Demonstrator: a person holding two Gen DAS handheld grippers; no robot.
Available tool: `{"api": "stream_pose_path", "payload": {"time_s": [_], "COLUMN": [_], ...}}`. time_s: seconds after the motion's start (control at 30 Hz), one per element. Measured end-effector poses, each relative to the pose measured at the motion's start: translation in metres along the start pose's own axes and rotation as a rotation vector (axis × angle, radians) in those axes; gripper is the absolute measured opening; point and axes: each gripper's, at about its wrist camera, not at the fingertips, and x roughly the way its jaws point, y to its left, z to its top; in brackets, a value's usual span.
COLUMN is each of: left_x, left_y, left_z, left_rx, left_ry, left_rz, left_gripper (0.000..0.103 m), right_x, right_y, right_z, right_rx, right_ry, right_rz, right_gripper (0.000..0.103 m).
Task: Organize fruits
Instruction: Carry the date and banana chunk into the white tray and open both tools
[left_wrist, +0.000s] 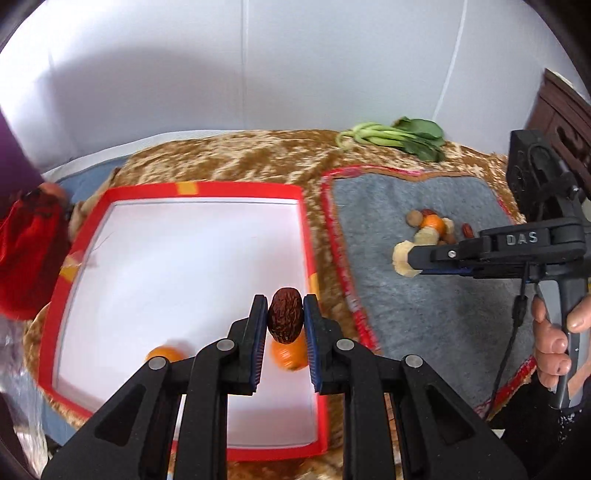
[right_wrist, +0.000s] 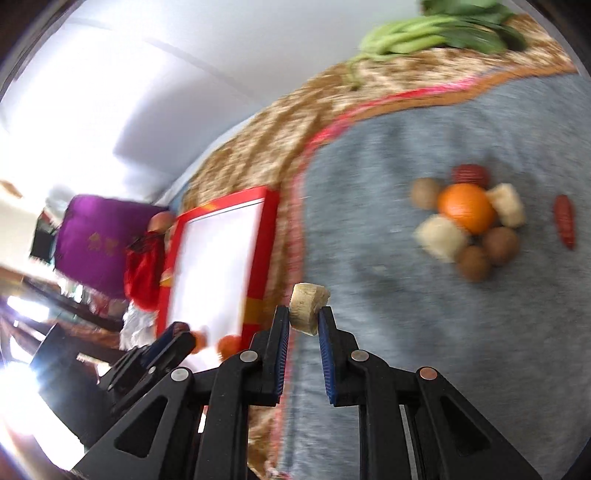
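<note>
My left gripper (left_wrist: 285, 308) is shut on a wrinkled dark red date (left_wrist: 285, 314), held above the near right part of the red-rimmed white tray (left_wrist: 207, 190). Two oranges (left_wrist: 290, 356) (left_wrist: 165, 353) lie in the tray below it. My right gripper (right_wrist: 303, 314) is shut on a pale beige chunk (right_wrist: 308, 305) above the grey mat (right_wrist: 424, 314); in the left wrist view this gripper (left_wrist: 408, 264) hangs over the mat with the chunk (left_wrist: 402, 256) at its tip. A pile on the mat holds an orange (right_wrist: 466, 207), beige chunks (right_wrist: 440, 237), brown round fruits (right_wrist: 500, 245) and red dates (right_wrist: 564, 221).
A bunch of green leafy vegetables (left_wrist: 399, 137) lies at the far edge of the brown patterned cloth (left_wrist: 236, 158). A red bag (left_wrist: 29, 254) sits left of the tray, a purple cloth (right_wrist: 99, 236) beyond it. A person's hand (left_wrist: 554, 332) grips the right gripper's handle.
</note>
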Motion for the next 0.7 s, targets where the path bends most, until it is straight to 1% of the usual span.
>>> {"api": "stream_pose_path", "payload": {"time_s": [0.03, 0.13, 0.2, 0.4, 0.5, 0.7], "left_x": [-0.001, -0.002, -0.002, 0.004, 0.007, 0.009], "left_y": [0.006, 0.021, 0.029, 0.037, 0.037, 0.036], "left_z": [-0.003, -0.010, -0.016, -0.027, -0.030, -0.032], "left_rx": [-0.014, -0.056, -0.070, -0.077, -0.077, -0.065], "left_ry": [-0.001, 0.010, 0.022, 0.065, 0.082, 0.097], "left_rz": [0.021, 0.042, 0.070, 0.088, 0.098, 0.116], "left_gripper": [0.017, 0.017, 0.017, 0.017, 0.017, 0.017], "right_x": [0.004, 0.018, 0.026, 0.041, 0.045, 0.059], "right_y": [0.007, 0.031, 0.047, 0.080, 0.091, 0.095], "right_z": [-0.003, -0.013, -0.021, -0.042, -0.051, -0.067], "right_rx": [-0.020, -0.087, -0.140, -0.266, -0.314, -0.354], "right_ry": [0.004, 0.018, 0.027, 0.043, 0.051, 0.096], "right_rz": [0.014, 0.052, 0.071, 0.109, 0.126, 0.102], "right_gripper": [0.016, 0.016, 0.016, 0.016, 0.016, 0.016]}}
